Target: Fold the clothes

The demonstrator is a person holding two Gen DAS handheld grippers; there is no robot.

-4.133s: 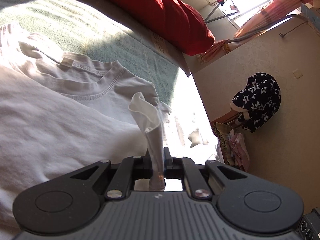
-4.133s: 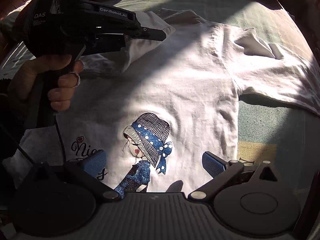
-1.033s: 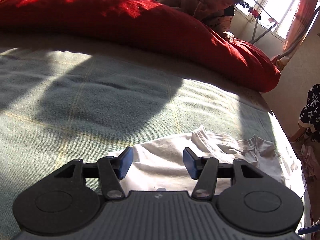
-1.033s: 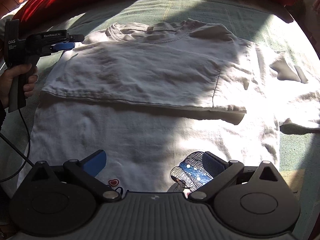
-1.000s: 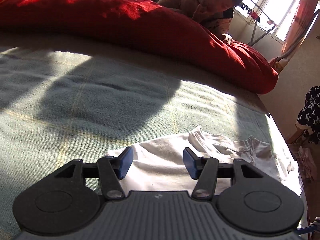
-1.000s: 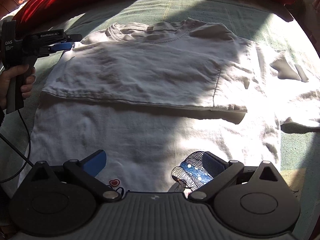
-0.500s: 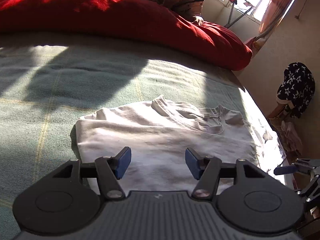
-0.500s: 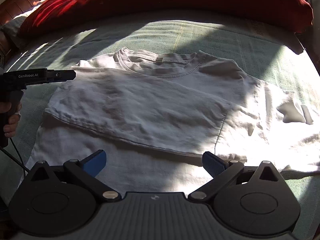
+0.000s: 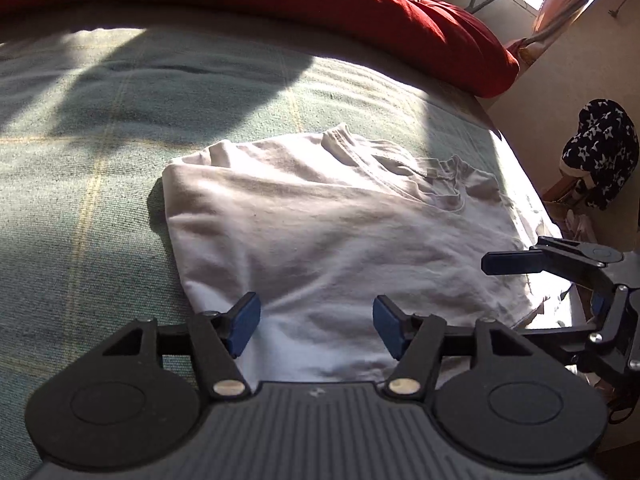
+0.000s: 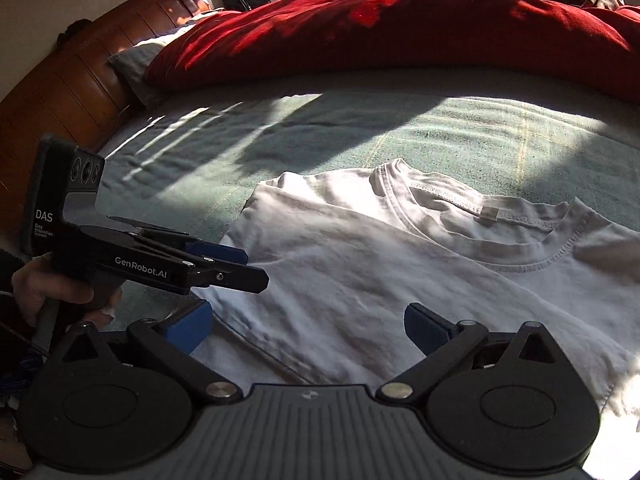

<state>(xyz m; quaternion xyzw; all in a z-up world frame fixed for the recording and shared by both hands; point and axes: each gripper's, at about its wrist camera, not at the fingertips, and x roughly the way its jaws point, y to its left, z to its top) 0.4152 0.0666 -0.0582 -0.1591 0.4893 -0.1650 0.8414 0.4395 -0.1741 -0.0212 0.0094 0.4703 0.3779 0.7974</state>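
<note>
**Both hand-held grippers empty over the half-folded T-shirt**

- White T-shirt [image 10: 400,272] lies flat on the green bed cover [image 10: 440,136], on the side of the bed toward its near edge; the red duvet [image 10: 400,32] is bunched along the far edge, the wooden headboard [image 10: 60,92] at the left end in the right wrist view.
- One layer is already laid over the body: its hem [image 10: 272,350] runs across the shirt as a raised seam. Neckline [image 10: 480,216] and label face up, toward the far edge. Probable reason: a first fold of the lower part up over the chest, so the print side ends up inside.
- Left hand-held gripper [image 9: 316,326]: jaws have just been opening, now about mid-width, blue pads [image 9: 244,322] apart with only cloth seen below them, nothing pinched. It sits low at the shirt's corner nearest the headboard, tilted down. In the right wrist view it [image 10: 252,268] comes in from the left, a hand [image 10: 52,288] on its grip.
- Right hand-held gripper [image 10: 308,332]: jaws wide, nothing between them, hanging over the folded layer near its hem. In the left wrist view it [image 9: 540,280] shows by the shirt's opposite side, toward the bed's foot end.
- Judgement: one gripper per side looks like a setup for a two-point pinch and the next fold; open jaws fit an approach, not a carry.
- Risk: pinching only the top layer would pull the first fold apart; thin cotton, slides easily on the cover.
- Dark starred garment [image 9: 600,148] on the floor beyond the foot end, not involved.
</note>
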